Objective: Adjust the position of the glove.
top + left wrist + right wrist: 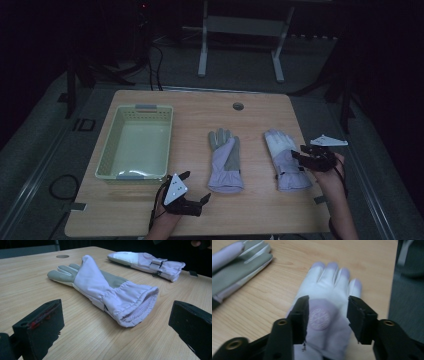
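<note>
Right gripper (311, 156): it is over the back of the right glove (286, 161), near the right edge of the table (250, 215). In the right gripper view its jaws stand apart, one on each side of the round emblem (319, 318); I cannot tell if they touch the fabric, and the pads do not press on it.
Left gripper (196, 187): it is near the front edge of the table, with jaws wide apart and nothing between them. It points to the cuff of the middle glove (105, 290).
Right glove: it lies flat, back side up, fingers pointing away from the person.
Middle glove: it lies in the centre of the table, grey palm up, well apart from the right glove.
Basket (107, 160): pale green, on the left part of the table.
</note>
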Available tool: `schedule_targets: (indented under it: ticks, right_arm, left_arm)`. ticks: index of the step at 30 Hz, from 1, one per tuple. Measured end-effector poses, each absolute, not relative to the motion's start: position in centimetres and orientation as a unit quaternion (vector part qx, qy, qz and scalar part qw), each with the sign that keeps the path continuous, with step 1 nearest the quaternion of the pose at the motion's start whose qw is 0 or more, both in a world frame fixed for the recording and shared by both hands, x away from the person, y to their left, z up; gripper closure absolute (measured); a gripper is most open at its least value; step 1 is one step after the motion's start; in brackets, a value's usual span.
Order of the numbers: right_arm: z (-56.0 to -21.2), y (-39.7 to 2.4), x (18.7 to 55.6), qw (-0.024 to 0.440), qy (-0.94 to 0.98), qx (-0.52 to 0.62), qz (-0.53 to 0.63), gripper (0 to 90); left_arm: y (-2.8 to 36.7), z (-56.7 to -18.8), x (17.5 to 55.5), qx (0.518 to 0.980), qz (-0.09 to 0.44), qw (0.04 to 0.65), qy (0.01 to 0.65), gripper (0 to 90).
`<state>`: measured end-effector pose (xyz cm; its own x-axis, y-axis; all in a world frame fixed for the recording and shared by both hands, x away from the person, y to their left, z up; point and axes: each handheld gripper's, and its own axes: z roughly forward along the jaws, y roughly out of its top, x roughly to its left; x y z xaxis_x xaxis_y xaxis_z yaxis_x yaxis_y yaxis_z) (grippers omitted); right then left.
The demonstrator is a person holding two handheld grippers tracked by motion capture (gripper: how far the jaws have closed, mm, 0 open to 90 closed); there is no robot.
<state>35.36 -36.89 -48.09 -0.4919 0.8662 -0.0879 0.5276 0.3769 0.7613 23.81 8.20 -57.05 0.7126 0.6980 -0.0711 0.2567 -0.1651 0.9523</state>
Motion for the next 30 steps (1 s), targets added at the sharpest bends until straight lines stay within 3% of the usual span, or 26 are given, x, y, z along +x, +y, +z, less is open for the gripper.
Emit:
schedule_targets:
  ticks: [7,18,22,28,30]
  right_arm:
    - [-48.4,-37.7,36.1,0.23,0.815,0.415,0.333,48.1]
    - [-52.5,-37.0,37.2,0.186,0.824,0.429,0.32,43.2]
    - [-53.9,-37.5,37.3,0.146,0.812,0.446,0.347,60.8]
    - [-54.2,-37.8,37.2,0.133,0.798,0.464,0.361,67.7]
    - [-53.9,-37.3,36.9,0.141,0.793,0.475,0.353,74.5]
  left_arm:
    - [8.1,-57.1,23.8,0.738,0.2,0.558,0.323,0.0]
    - [8.2,-57.1,23.8,0.738,0.199,0.559,0.323,0.0]
    - [8.2,-57.1,23.8,0.737,0.197,0.559,0.324,0.0]
    - [8.2,-57.1,23.8,0.738,0.199,0.558,0.323,0.0]
    - [8.2,-57.1,23.8,0.738,0.199,0.558,0.324,0.0]
